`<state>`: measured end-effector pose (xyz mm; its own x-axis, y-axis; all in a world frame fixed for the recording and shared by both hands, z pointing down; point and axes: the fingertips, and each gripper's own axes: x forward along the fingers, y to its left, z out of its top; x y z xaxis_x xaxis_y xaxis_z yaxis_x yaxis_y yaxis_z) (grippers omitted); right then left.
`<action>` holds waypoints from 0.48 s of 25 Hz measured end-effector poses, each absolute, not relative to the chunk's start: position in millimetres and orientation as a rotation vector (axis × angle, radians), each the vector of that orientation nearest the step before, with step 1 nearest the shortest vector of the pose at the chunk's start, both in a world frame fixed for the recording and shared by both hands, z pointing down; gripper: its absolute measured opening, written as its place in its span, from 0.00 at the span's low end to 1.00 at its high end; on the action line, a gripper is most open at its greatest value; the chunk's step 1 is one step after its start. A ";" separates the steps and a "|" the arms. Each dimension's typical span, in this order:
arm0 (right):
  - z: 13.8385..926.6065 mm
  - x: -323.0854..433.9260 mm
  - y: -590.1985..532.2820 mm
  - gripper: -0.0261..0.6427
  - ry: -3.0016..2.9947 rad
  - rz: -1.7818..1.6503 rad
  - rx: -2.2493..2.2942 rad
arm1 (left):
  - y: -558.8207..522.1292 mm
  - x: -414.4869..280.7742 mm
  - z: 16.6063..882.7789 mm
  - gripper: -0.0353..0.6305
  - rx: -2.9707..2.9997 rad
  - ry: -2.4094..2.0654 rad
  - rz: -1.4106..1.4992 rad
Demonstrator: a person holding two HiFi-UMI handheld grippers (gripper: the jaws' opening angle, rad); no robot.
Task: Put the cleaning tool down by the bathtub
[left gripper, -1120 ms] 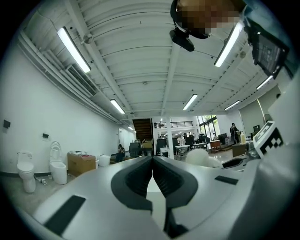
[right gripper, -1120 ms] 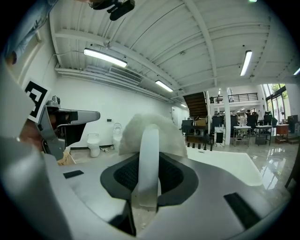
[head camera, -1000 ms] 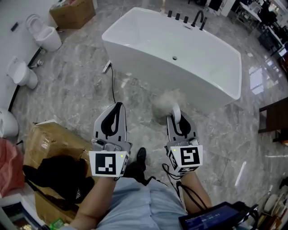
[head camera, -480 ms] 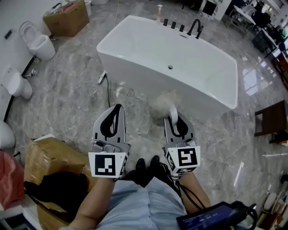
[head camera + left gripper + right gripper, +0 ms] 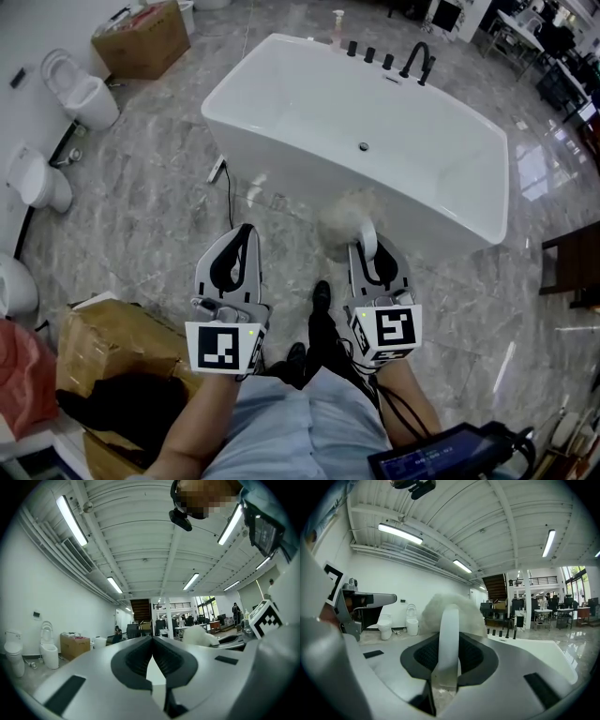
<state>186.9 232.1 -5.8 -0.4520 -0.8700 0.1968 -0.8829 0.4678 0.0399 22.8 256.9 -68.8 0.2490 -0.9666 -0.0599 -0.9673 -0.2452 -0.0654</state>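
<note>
Currently in transport step, with right gripper (image 5: 369, 251) clamped on fluffy grey duster with white handle (image 5: 349, 214), left gripper (image 5: 241, 236) closed, empty. Next, lower beside white freestanding bathtub (image 5: 246, 114) at upper centre and release.

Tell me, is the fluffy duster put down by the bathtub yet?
Not yet. Done: the duster is picked up and close to the bathtub. In hand: the right gripper is shut on its white handle; the left gripper is shut and empty. Left: set it on the floor beside the tub.
</note>
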 end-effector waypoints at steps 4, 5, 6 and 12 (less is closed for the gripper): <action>6.1 193.4 182.0 0.18 -2.535 0.134 1.497 | 207.6 38.8 -59.7 0.08 -2.430 1.857 -0.015; 8.3 194.7 168.6 0.18 -2.540 0.140 1.487 | 194.2 42.7 -57.8 0.08 -2.427 1.854 -0.032; 10.3 195.7 155.2 0.18 -2.544 0.147 1.476 | 180.4 46.0 -56.3 0.08 -2.422 1.855 -0.048; 15.6 199.8 77.8 0.18 -2.581 0.182 1.396 | 100.8 61.2 -54.9 0.08 -2.396 1.891 -0.101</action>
